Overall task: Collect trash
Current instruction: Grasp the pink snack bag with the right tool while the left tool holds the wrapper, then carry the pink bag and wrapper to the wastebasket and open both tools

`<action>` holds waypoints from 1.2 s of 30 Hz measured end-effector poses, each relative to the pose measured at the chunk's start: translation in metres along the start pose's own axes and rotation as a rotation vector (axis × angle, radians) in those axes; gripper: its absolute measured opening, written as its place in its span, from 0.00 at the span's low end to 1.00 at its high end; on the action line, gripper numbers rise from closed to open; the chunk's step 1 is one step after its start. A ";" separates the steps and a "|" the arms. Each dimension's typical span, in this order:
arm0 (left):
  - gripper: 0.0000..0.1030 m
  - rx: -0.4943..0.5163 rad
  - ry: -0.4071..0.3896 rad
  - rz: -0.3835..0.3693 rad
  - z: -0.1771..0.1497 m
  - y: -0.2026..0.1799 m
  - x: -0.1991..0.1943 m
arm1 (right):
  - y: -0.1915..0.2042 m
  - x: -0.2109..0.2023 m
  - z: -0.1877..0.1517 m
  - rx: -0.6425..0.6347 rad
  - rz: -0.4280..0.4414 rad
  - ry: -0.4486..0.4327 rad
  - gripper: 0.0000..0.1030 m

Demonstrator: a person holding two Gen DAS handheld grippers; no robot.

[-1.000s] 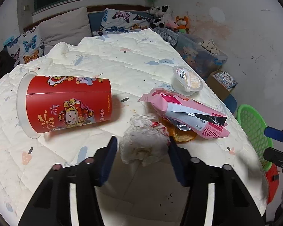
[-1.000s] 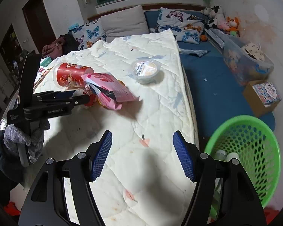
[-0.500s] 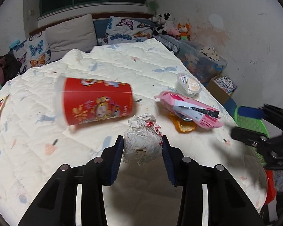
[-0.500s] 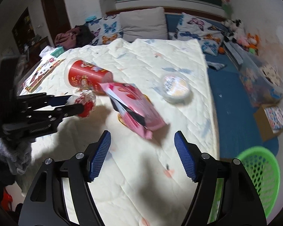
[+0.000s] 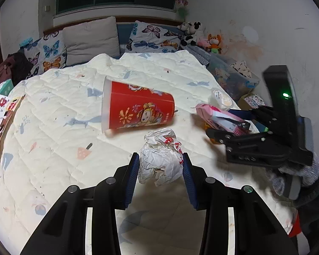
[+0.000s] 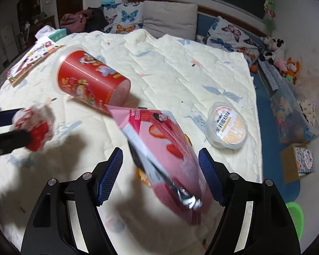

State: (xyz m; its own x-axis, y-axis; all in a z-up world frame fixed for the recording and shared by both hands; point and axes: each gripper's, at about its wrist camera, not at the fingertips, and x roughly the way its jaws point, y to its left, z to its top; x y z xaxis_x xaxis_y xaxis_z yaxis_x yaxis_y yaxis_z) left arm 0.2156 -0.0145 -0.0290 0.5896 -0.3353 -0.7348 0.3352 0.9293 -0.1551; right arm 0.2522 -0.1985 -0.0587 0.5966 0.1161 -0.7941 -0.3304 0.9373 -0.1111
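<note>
On the quilt (image 5: pixel 59 110) a cup (image 5: pixel 138 110) lies on its side, with a crumpled wrapper (image 5: pixel 161 159) in front of it. To the right lies a snack bag (image 6: pixel 165 146), a lidded tub (image 6: pixel 227 127) beyond it. Pillows (image 5: pixel 91 40) sit behind.

No legible text: print on red cup (image 5: pixel 138 110), pink snack bag (image 6: pixel 165 148) and round lid (image 6: pixel 228 125) too blurred.

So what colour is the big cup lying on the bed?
Red, with cartoon pictures, seen best from the left wrist: cup.
</note>
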 end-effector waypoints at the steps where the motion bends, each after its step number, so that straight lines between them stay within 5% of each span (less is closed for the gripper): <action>1: 0.38 -0.002 0.001 -0.003 -0.001 0.001 0.000 | -0.001 0.004 0.001 0.005 -0.001 0.003 0.71; 17: 0.38 -0.004 -0.010 -0.030 -0.003 -0.007 -0.005 | -0.018 -0.025 -0.004 0.108 0.029 -0.044 0.39; 29: 0.38 0.045 -0.027 -0.089 -0.002 -0.048 -0.018 | -0.039 -0.100 -0.034 0.215 0.086 -0.161 0.34; 36: 0.38 0.084 -0.042 -0.164 0.000 -0.084 -0.026 | -0.073 -0.152 -0.077 0.304 0.040 -0.204 0.34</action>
State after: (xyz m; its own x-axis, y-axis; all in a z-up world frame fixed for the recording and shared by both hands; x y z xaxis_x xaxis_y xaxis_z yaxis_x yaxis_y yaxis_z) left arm 0.1719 -0.0839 0.0037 0.5515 -0.4890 -0.6758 0.4887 0.8460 -0.2134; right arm 0.1291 -0.3098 0.0238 0.7311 0.1893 -0.6555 -0.1427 0.9819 0.1243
